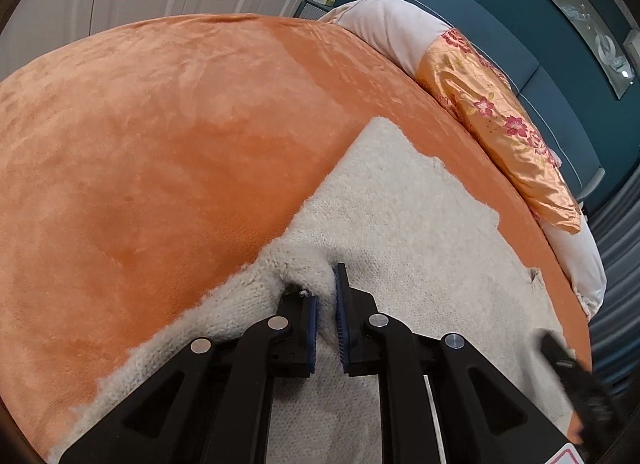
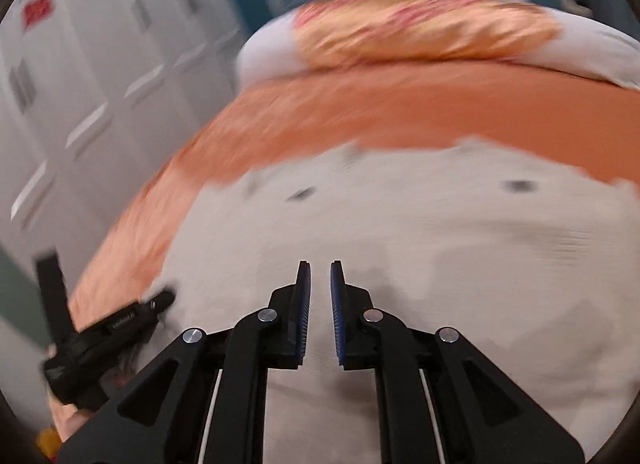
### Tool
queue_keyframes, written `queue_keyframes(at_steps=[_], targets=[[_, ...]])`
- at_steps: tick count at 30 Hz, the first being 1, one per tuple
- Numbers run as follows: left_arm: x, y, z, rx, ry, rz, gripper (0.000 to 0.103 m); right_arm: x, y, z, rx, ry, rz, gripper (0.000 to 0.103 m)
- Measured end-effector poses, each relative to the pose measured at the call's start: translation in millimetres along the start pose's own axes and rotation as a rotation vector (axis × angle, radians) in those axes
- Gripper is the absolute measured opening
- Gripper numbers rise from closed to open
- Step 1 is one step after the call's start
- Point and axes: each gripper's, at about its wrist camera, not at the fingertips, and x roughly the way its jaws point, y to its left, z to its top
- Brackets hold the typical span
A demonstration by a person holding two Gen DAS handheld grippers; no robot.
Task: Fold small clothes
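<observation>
Cream knit (image 1: 400,200) on the orange bed (image 1: 160,124).
Left gripper (image 1: 326,288) pinches a bunched edge between its fingers, likely to lift it; right gripper (image 2: 319,276), slightly parted, holds nothing.

A bed (image 1: 140,136) under an orange plush cover carries a cream knitted garment (image 1: 400,224) spread flat, with white bedding (image 1: 384,28) and an orange floral pillow (image 1: 496,116) along its far edge.

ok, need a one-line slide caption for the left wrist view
Left gripper shut on a bunched edge of the cream fleece garment, which lies on the orange blanket.
</observation>
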Motion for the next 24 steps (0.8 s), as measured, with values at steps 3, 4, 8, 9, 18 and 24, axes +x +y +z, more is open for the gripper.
queue_keyframes(at_steps=[3, 4, 8, 9, 18, 24], targets=[[0.4, 3.9, -0.6, -0.008, 0.000, -0.018, 0.012, 16.5, -3.5, -5.0, -0.032, 0.016, -0.052, 0.005], [1.1, 4.5, -0.1, -0.011, -0.001, -0.024, 0.012, 8.7, -11.5, -5.2, 0.000, 0.003, -0.074, 0.005], [1.1, 7.3, -0.9, -0.022, -0.006, -0.044, 0.012, -47.3, -108.6, -21.6, 0.258, -0.065, -0.209, 0.000], [1.1, 7.4, -1.1, -0.024, -0.008, -0.044, 0.012, -58.9, -123.5, -24.6, 0.292, -0.072, -0.256, 0.000], [-7.8, 1.5, 5.9, -0.107, 0.048, -0.083, 0.033, -115.1, -172.4, -42.0, 0.407, -0.106, -0.305, 0.048], [-14.9, -9.5, 14.0, -0.079, 0.041, -0.053, 0.004, -139.5, -141.3, -17.9, 0.341, -0.233, -0.192, 0.008]])
